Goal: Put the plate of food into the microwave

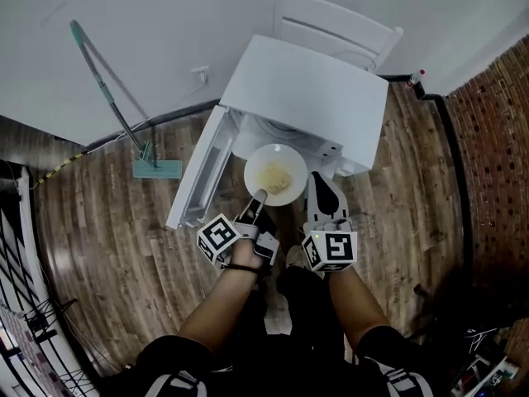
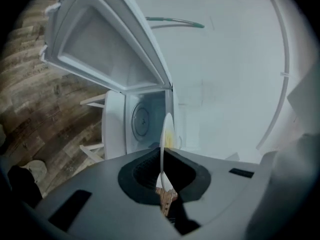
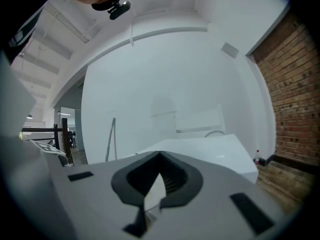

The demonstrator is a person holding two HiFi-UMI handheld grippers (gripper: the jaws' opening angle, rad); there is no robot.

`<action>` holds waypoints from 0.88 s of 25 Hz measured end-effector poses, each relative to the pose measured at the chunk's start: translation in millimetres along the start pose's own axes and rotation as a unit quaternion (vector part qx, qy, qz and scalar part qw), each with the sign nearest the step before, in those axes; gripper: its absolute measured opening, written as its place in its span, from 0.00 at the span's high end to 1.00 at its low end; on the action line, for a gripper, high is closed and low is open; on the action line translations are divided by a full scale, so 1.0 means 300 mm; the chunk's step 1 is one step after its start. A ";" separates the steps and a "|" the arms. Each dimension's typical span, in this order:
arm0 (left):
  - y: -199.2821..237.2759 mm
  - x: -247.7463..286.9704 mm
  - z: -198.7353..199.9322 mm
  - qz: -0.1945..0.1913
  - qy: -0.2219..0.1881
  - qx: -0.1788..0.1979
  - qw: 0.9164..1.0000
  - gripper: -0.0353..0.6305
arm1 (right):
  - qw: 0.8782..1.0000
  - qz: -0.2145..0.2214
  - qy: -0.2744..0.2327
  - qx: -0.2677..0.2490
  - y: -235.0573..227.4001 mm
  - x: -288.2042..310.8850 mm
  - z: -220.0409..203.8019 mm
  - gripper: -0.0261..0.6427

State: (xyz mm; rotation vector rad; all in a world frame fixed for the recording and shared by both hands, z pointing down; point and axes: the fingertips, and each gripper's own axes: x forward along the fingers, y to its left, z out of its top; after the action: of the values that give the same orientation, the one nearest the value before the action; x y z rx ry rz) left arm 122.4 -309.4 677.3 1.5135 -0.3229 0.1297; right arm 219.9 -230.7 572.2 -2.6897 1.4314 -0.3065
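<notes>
The plate (image 1: 291,157) is white and round, with a heap of pale yellow food (image 1: 275,175) in its middle. It hangs level in the air at the open front of the microwave (image 1: 306,89), held by its near rim. From above it is hard to tell whether its far rim has passed the opening.

The left gripper (image 1: 258,198) pinches that near rim, with its jaws closed on the thin edge. In the left gripper view the plate (image 2: 164,134) shows edge-on as a thin white line rising from between the dark pads (image 2: 145,171), with a patch of yellow beside it. Behind it is the inside of the microwave, where the round glass turntable (image 2: 141,119) shows just left of the plate.

The right gripper (image 1: 324,190) sits just beside the plate's right edge. In its own view the right gripper (image 3: 159,156) has its jaws pressed together at the tips, with nothing between them.

The microwave is a white box standing on the wood floor (image 1: 116,230). Its door (image 1: 198,172) is swung wide open to the left. A white chair (image 1: 335,27) stands behind it against the white wall. A green mop (image 1: 157,169) leans on the wall to the left, and a brick wall (image 1: 496,139) runs along the right.
</notes>
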 end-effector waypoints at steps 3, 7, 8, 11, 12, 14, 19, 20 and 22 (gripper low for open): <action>0.120 0.099 0.031 -0.029 0.005 0.012 0.999 0.93 | 1.000 -0.010 -0.019 0.001 -0.022 0.026 -0.175 0.95; 0.291 0.244 0.124 -0.048 0.004 0.050 0.998 0.93 | 0.999 -0.019 -0.046 0.010 -0.039 0.098 -0.406 0.95; 0.320 0.278 0.147 -0.052 0.004 0.057 0.997 0.93 | 0.998 -0.019 -0.052 0.012 -0.041 0.117 -0.448 0.95; 0.385 0.362 0.165 -0.063 0.017 0.078 0.995 0.93 | 0.998 -0.016 -0.063 0.017 -0.055 0.129 -0.549 0.95; 0.398 0.388 0.159 -0.067 0.025 0.085 0.994 0.93 | 0.998 -0.016 -0.059 0.013 -0.064 0.127 -0.581 0.95; 0.399 0.433 0.153 -0.075 0.044 0.102 0.991 0.93 | 0.999 -0.019 -0.047 0.002 -0.077 0.131 -0.645 0.95; 0.384 0.520 0.160 -0.074 0.073 0.132 0.986 0.93 | 0.998 -0.027 -0.045 -0.020 -0.062 0.074 -0.698 0.95; 0.388 0.539 0.172 -0.068 0.074 0.128 0.987 0.93 | 0.998 -0.026 -0.045 -0.021 -0.052 0.060 -0.696 0.95; 0.387 0.572 0.199 -0.061 0.072 0.120 0.988 0.93 | 0.999 -0.025 -0.040 -0.002 -0.048 0.037 -0.699 0.95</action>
State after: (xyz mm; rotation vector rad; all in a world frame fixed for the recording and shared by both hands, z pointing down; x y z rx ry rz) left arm 245.1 -381.3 839.3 1.7480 -0.1004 0.1858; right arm 193.1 -226.9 780.9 -2.7116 1.3466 -0.1955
